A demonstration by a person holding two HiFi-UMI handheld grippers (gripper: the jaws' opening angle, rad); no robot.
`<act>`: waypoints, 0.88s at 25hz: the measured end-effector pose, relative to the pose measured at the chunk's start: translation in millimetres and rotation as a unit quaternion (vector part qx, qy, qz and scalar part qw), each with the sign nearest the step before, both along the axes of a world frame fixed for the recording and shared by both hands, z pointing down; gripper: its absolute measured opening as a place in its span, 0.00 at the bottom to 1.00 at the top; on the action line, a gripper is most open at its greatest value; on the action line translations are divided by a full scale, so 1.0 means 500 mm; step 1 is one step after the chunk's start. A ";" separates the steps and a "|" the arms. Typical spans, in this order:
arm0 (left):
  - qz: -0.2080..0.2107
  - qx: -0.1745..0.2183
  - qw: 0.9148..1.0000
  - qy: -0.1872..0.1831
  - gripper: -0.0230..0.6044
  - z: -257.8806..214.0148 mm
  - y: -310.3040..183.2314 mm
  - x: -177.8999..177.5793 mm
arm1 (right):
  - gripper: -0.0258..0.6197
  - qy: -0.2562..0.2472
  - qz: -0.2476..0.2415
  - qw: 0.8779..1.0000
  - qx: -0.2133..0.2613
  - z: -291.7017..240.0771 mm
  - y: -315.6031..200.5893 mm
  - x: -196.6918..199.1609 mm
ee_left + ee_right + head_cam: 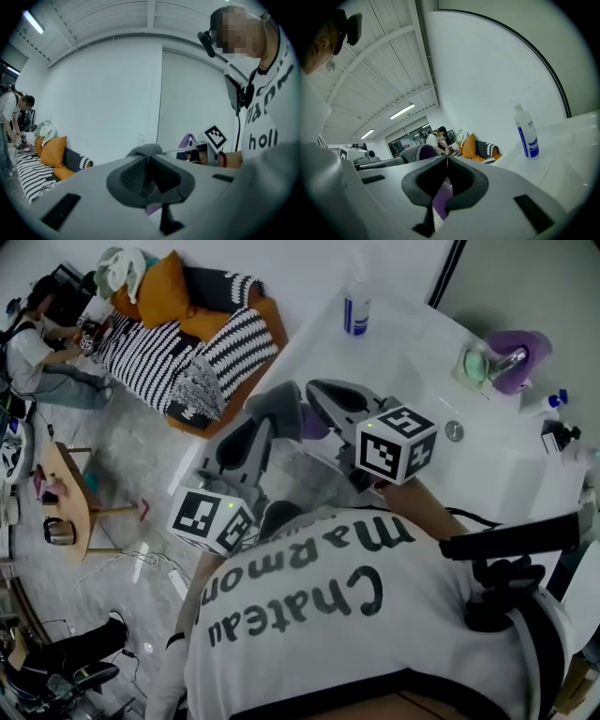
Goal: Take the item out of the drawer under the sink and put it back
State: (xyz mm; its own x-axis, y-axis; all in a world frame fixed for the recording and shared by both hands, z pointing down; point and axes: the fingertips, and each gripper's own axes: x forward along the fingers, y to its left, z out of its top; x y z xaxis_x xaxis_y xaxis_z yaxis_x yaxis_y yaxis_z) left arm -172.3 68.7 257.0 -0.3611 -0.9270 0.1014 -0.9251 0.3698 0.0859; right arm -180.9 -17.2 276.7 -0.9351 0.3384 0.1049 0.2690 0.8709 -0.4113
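The right hand-held gripper (446, 159) has its jaws pressed together at the tips, clamped on a purple item (440, 199) that fills the gap between the pads behind them. The left hand-held gripper (149, 158) also has its jaws together, with a sliver of the same purple showing in the gap below the tips. In the head view the two are held up side by side in front of the person's chest, tips nearly touching and pointing away from the body toward the white surface (412, 352), with a patch of purple between them. The right forearm (424, 501) is bare and bent in close to the white shirt (375, 634) with its dark lettering. On the surface a spray bottle (355, 310) with a blue label stands upright near the far edge, well apart from a round drain plug (454, 430). Off to the left, beyond the surface, is a sofa (187, 334) with orange cushions and a striped cover.
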 end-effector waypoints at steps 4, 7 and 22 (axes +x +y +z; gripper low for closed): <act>0.006 0.003 1.000 0.013 0.08 0.011 -0.008 -0.010 | 0.06 0.006 0.011 1.000 0.003 0.010 -0.010 0.002; 0.015 0.012 1.000 0.022 0.08 0.010 -0.016 -0.014 | 0.06 0.006 0.022 1.000 -0.005 0.006 -0.022 -0.004; 0.081 -0.011 0.996 0.035 0.08 0.065 -0.105 -0.073 | 0.06 0.063 0.071 0.994 0.045 0.098 -0.089 -0.031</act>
State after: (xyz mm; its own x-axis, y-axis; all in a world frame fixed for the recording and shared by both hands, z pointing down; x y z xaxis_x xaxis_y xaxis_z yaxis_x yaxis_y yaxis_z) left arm -208.6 16.4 289.5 -0.1979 -0.9699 0.1421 -0.9648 0.2183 0.1466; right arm -196.6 -61.6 325.5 -0.9504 0.1870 0.2484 0.0908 0.9310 -0.3535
